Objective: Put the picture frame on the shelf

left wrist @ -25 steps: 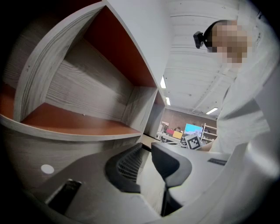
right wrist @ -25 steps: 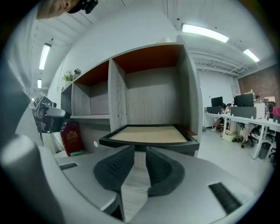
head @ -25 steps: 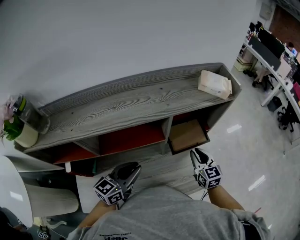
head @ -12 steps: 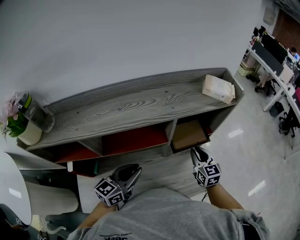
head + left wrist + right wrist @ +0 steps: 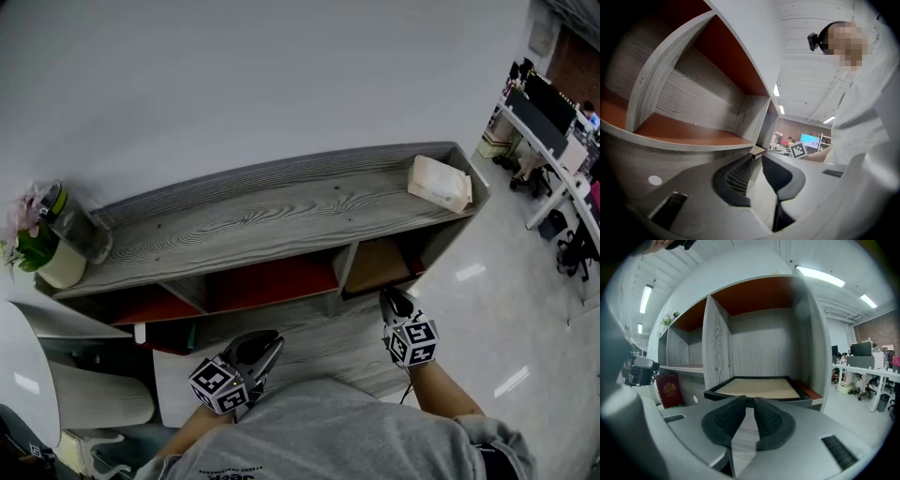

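The picture frame (image 5: 375,267), a black rim around a tan panel, lies flat in the right-hand compartment of the grey wood shelf unit (image 5: 262,220). In the right gripper view the picture frame (image 5: 761,387) sits straight ahead, its front edge jutting slightly out of the compartment. My right gripper (image 5: 394,300) hovers just short of that edge. The right gripper (image 5: 750,401) has its jaws closing, down to a narrow gap, with nothing between them. My left gripper (image 5: 267,342) hangs lower left near my body. The left gripper (image 5: 758,159) is barely open and empty, facing the bare left compartments.
A white packet (image 5: 439,183) lies on the shelf top at the right end, and a plant jar (image 5: 56,244) stands at the left end. A red book (image 5: 669,390) leans in a lower compartment. A white seat (image 5: 28,375) is at the left and office desks (image 5: 553,122) at the far right.
My right gripper has moved slightly forward towards the frame's front edge. The head view has shifted a little. The left gripper has stayed in place.
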`<state>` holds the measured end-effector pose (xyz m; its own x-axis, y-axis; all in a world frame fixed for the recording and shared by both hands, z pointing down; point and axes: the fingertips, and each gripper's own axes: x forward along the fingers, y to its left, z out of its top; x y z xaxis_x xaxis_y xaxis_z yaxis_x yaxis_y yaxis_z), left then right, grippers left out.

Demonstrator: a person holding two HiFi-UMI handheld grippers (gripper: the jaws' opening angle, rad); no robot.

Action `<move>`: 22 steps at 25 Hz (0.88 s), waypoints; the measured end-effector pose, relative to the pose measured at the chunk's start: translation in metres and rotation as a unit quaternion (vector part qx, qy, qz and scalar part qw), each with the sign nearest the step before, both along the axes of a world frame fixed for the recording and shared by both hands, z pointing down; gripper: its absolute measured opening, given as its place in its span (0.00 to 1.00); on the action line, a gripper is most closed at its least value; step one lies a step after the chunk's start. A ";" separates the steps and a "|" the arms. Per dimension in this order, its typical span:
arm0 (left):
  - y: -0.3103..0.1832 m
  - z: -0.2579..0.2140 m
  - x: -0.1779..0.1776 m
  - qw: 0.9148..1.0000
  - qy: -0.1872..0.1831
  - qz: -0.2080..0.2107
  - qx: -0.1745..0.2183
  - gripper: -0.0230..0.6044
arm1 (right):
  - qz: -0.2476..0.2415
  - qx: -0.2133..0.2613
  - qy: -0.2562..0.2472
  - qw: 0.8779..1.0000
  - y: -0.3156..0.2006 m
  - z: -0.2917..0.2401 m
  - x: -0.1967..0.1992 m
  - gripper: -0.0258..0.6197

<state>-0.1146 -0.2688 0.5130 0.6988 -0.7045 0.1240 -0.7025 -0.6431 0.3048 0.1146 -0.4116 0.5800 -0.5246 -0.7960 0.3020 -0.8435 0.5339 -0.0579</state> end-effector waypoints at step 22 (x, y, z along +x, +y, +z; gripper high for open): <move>-0.002 -0.009 0.006 1.000 0.008 0.006 0.012 0.15 | -0.019 0.012 -0.031 0.999 0.025 -0.032 0.006 0.14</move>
<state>-0.1081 -0.2708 0.5039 0.7087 -0.6991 0.0955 -0.6899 -0.6582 0.3012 0.1208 -0.3864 0.5479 -0.5722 -0.7810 0.2501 -0.8174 0.5681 -0.0960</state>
